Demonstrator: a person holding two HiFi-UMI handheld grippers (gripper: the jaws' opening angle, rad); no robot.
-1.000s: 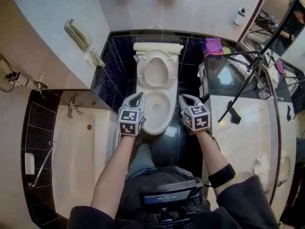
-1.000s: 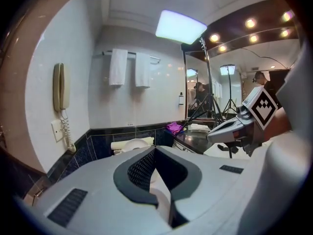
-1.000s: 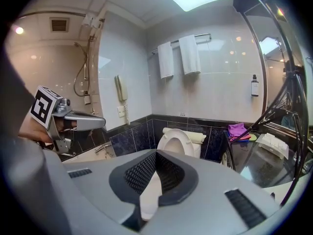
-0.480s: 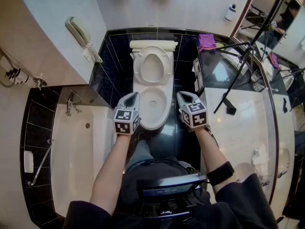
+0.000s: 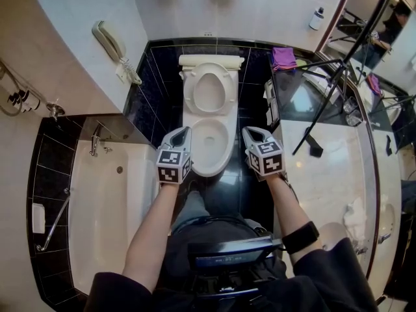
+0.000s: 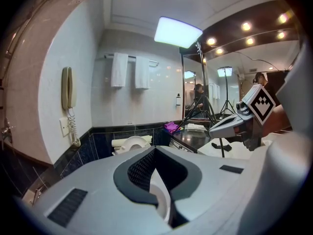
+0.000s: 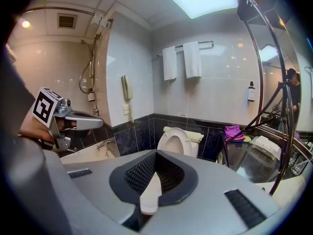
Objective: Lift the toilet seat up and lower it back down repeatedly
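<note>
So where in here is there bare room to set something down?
The pale counter is bare on the near side of the tripod. The tub floor, left of the left gripper, is bare too. Crowded: the counter's dark far end, with the purple cloth, tripod legs and small items.

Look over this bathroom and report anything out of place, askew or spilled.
A black tripod straddles the dark glossy counter, odd in a bathroom; a crumpled purple cloth lies at its far end. The white oval toilet seat stands raised. No spill shows.
</note>
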